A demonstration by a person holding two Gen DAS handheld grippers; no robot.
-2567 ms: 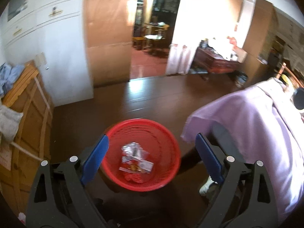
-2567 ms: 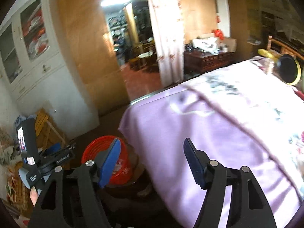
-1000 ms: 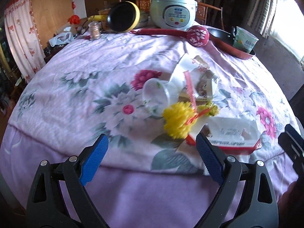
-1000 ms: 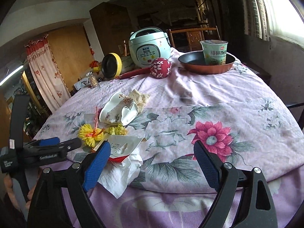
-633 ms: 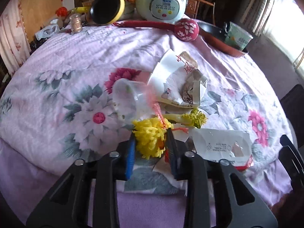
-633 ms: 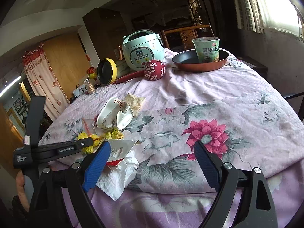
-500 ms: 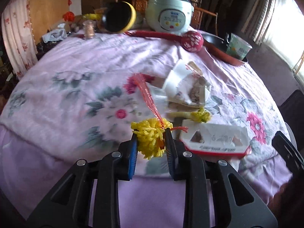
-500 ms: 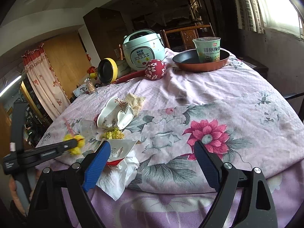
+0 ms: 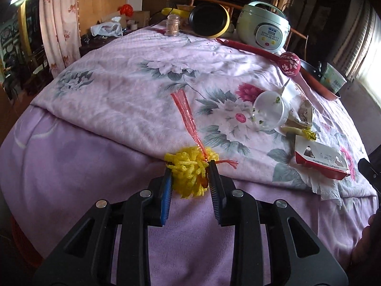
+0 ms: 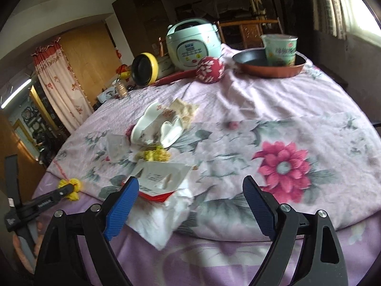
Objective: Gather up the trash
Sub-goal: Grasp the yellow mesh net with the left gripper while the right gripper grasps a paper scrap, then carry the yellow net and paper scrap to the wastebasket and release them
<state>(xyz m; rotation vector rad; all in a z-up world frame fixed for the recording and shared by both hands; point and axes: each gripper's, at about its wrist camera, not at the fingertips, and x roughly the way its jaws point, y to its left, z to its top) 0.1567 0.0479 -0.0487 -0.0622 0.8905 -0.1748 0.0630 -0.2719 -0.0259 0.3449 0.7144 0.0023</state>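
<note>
My left gripper [image 9: 189,166] is shut on a yellow fringed wrapper [image 9: 190,174] with a red plastic strip [image 9: 187,114], held over the near edge of the table. It also shows at the left of the right wrist view [image 10: 70,187]. More trash lies on the floral cloth: a clear plastic cup [image 9: 269,112], white paper trays [image 10: 154,124], a red-and-white carton [image 10: 162,178] on a white tissue [image 10: 164,217], and yellow scraps [image 10: 156,155]. My right gripper [image 10: 190,197] is open and empty, just in front of the carton.
A pink floral cloth [image 10: 285,119] covers the table. At its far side stand a rice cooker [image 10: 193,45], a yellow-rimmed pan [image 10: 144,70], a red ball-ended stick [image 10: 209,69], a pan holding a noodle cup [image 10: 269,66] and a small jar [image 9: 172,25]. A curtain [image 9: 59,21] hangs at the left.
My left gripper left the red basket, closed on the yellow wrapper among the trash, and has pulled it back to the table's near left edge. The right gripper stays open before the carton.
</note>
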